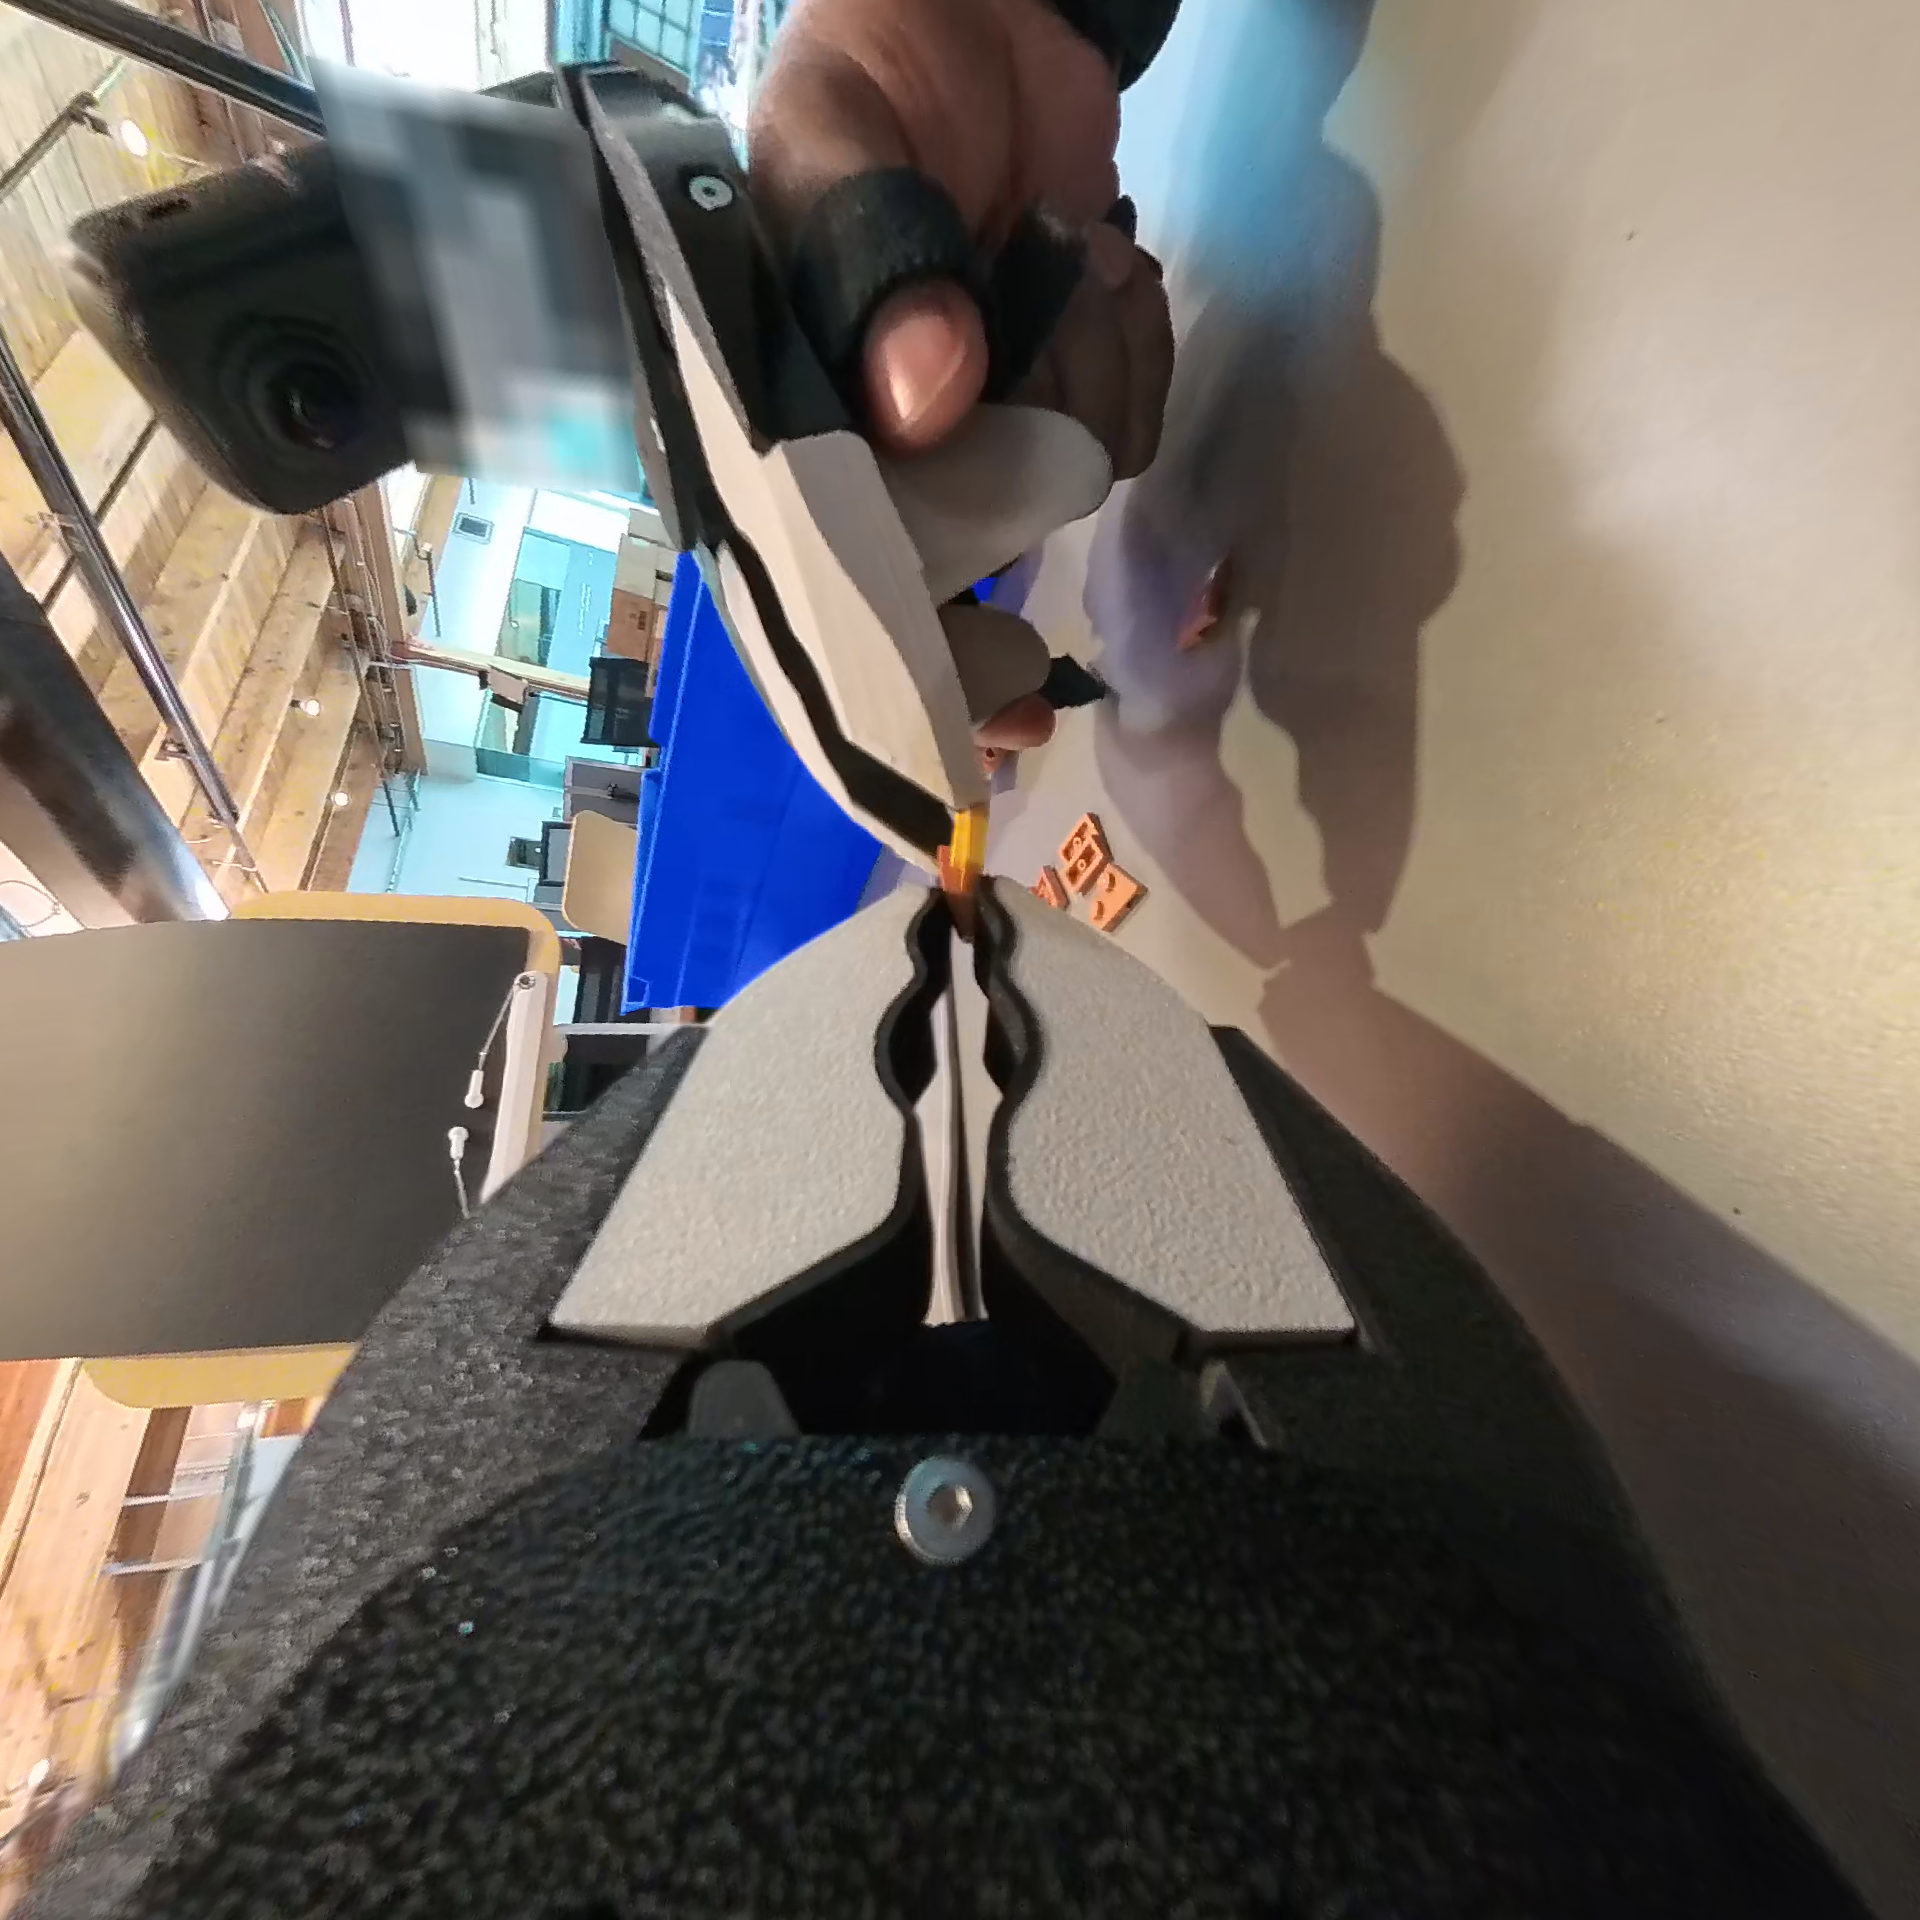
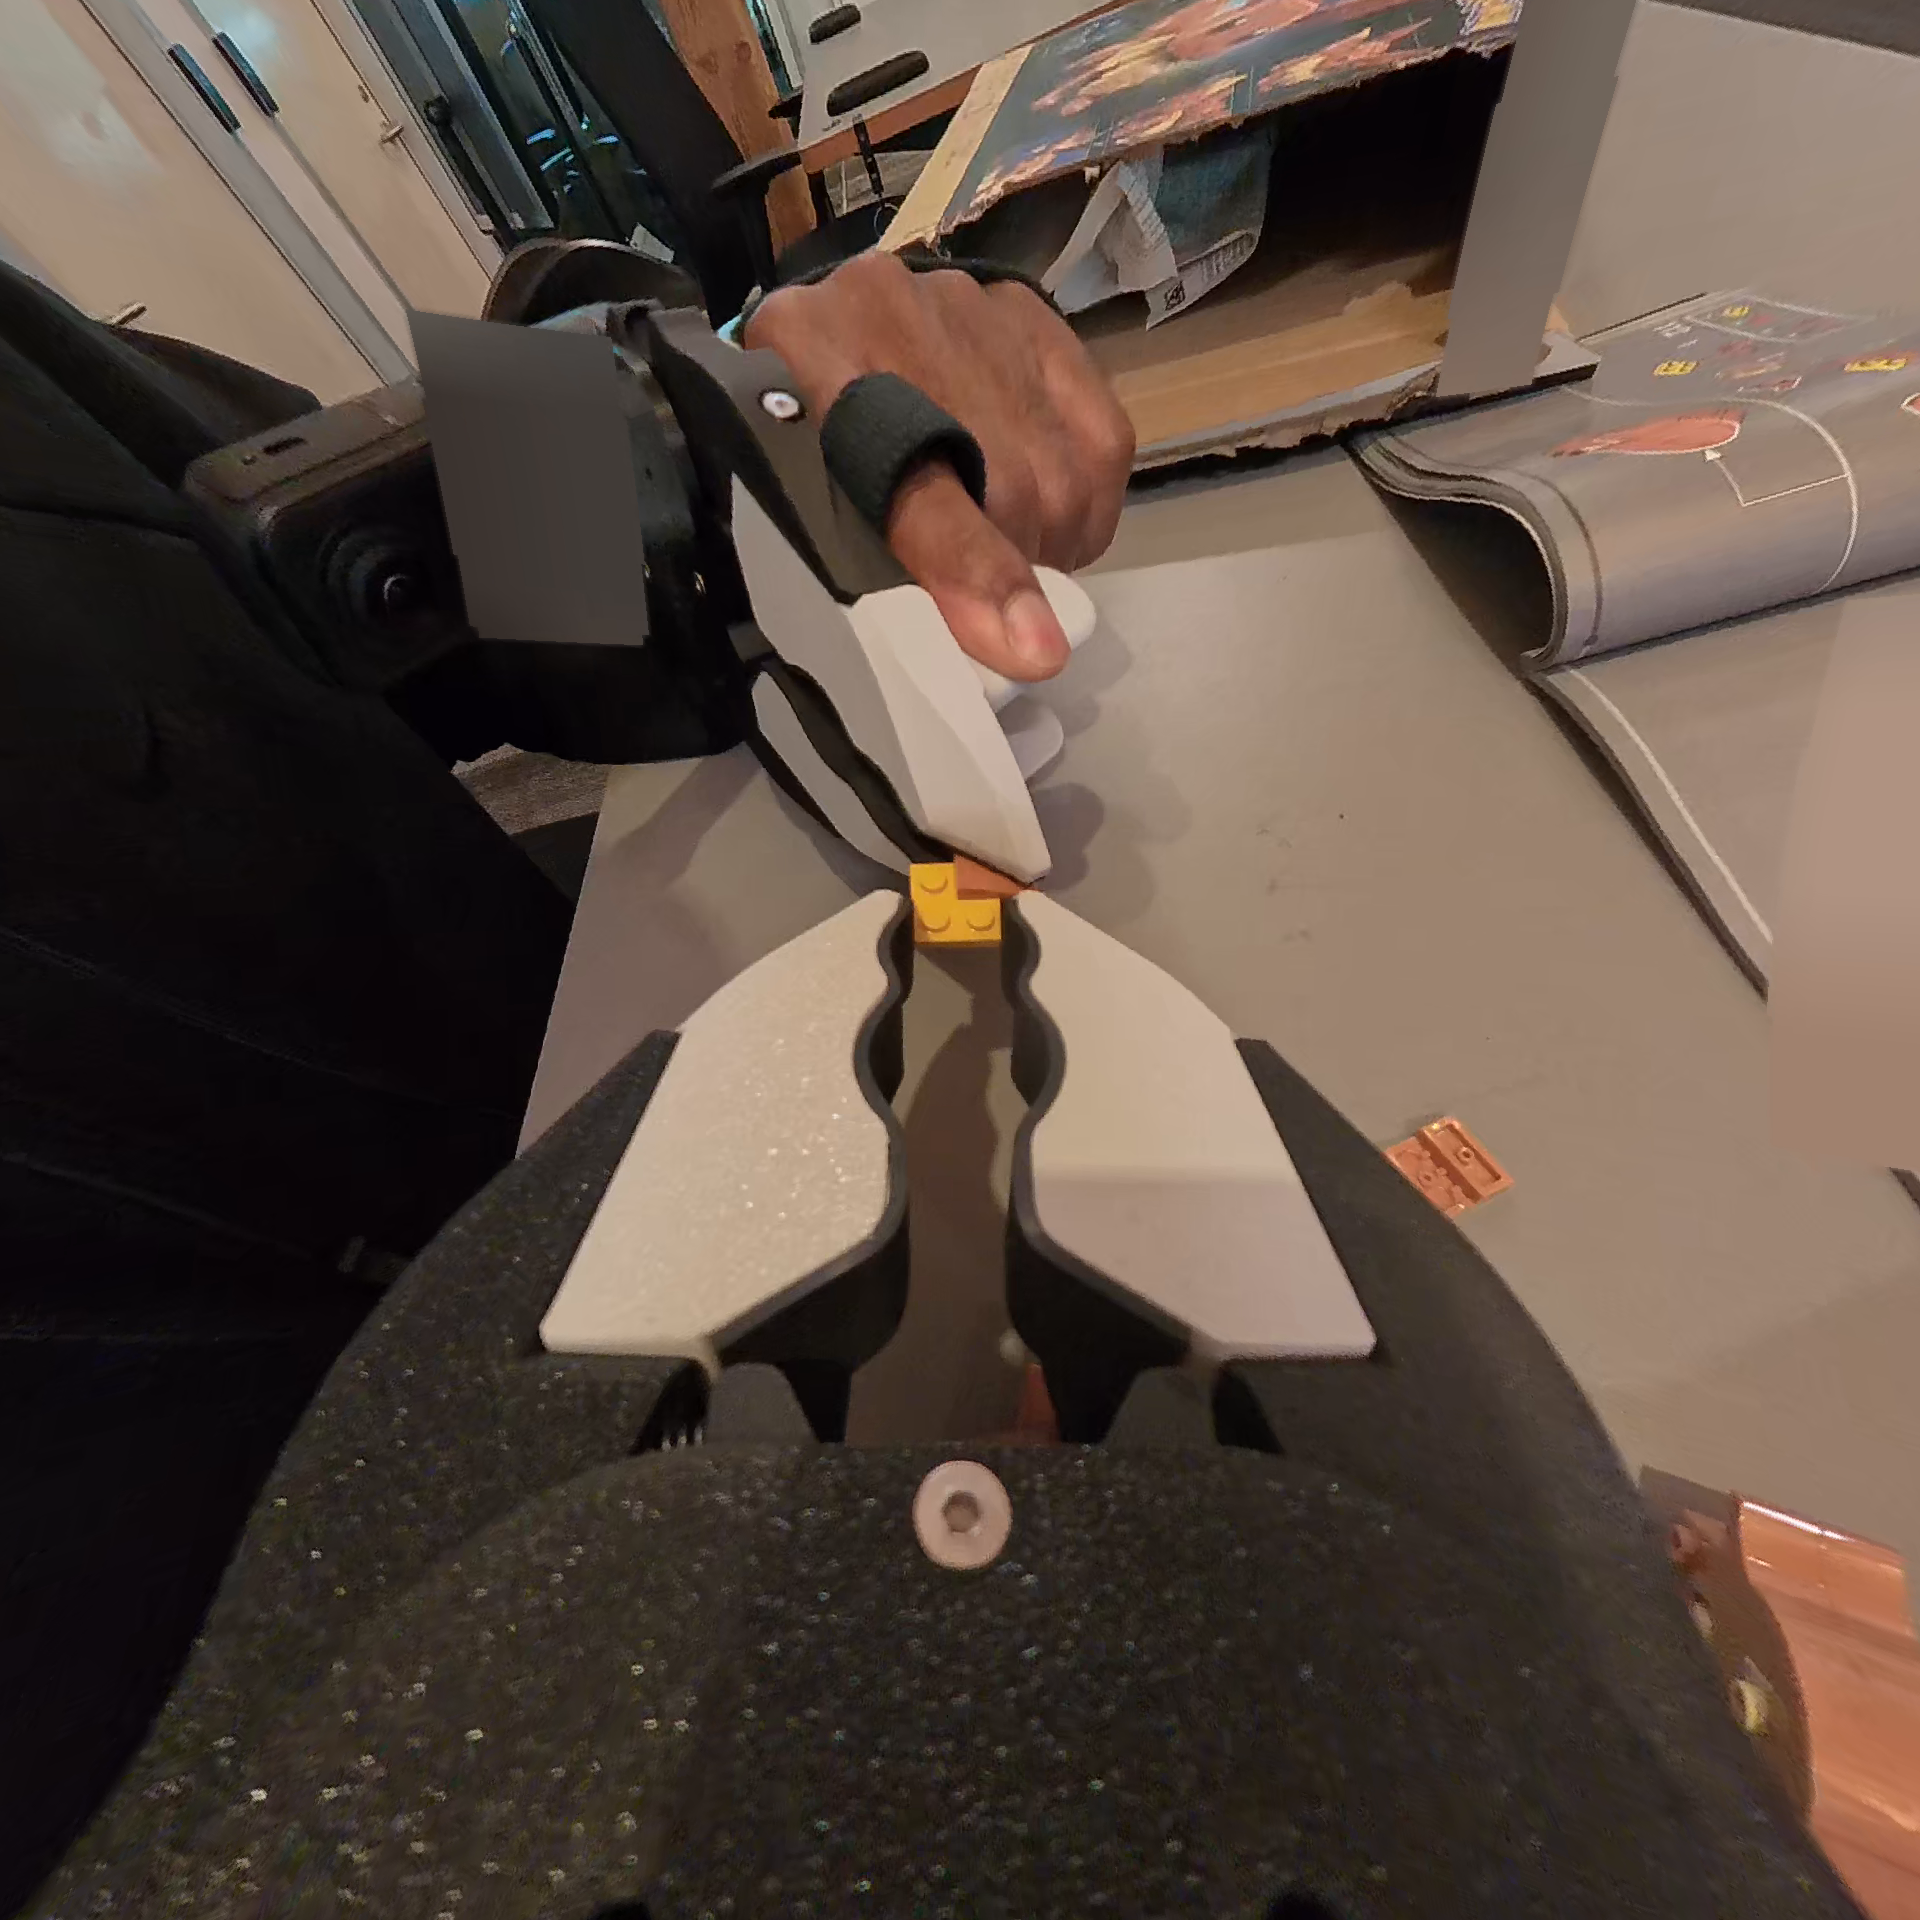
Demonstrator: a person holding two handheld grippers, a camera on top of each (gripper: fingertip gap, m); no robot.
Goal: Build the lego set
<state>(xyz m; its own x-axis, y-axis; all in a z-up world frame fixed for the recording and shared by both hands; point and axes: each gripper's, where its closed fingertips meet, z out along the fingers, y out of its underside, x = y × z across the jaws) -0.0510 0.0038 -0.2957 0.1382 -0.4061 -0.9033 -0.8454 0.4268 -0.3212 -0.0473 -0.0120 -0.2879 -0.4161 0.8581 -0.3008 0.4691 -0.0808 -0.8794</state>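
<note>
Left gripper (image 1: pixel 961 914) pinching orange piece (image 1: pixel 956 899), yellow brick (image 1: pixel 971 831) adjoining

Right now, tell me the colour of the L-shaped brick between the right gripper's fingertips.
Yellow; the L-shaped brick shows best in the right wrist view.

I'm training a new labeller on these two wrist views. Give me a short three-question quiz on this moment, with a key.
1. True or false: the right gripper is shut on a yellow L-shaped brick.
2. Multiple choice: the small piece in the left gripper is (A) green, (B) orange-brown, (C) white.
3. Fill in: the loose orange-brown plates lie on the table near a ____ bin.

Key: 1 true; 2 B; 3 blue.
</note>
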